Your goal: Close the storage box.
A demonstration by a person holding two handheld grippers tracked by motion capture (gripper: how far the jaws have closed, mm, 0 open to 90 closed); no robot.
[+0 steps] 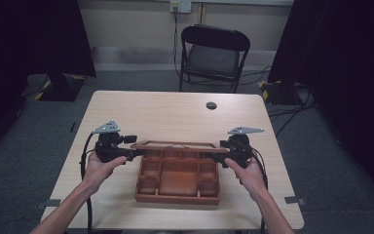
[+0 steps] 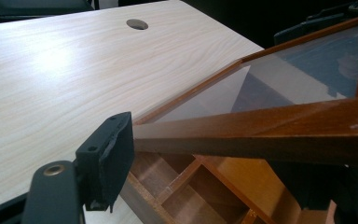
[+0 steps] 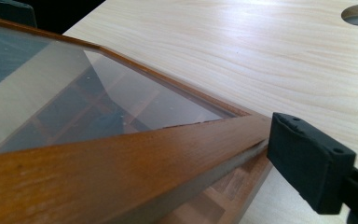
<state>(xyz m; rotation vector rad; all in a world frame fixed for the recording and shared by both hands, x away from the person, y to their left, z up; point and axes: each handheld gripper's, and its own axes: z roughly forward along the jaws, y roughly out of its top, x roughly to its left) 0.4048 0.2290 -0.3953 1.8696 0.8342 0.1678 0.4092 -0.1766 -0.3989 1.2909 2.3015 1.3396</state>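
A brown wooden box (image 1: 177, 195) with several compartments sits on the table near its front edge. Its glass lid (image 1: 175, 145) is raised at a slant over the far side. My left gripper (image 1: 132, 153) is at the lid's left end. The lid's wooden frame (image 2: 261, 126) runs between its parted jaws, and one pad (image 2: 116, 149) stands at the frame's corner. My right gripper (image 1: 219, 155) is at the lid's right end. Here too the lid's frame (image 3: 121, 158) lies between parted jaws, with one pad (image 3: 307, 161) beside its tip.
The light wooden table (image 1: 175, 117) has a round cable hole (image 1: 211, 105) at the back. A black folding chair (image 1: 213, 56) stands behind it. The person's hands come in from the bottom, one on each gripper.
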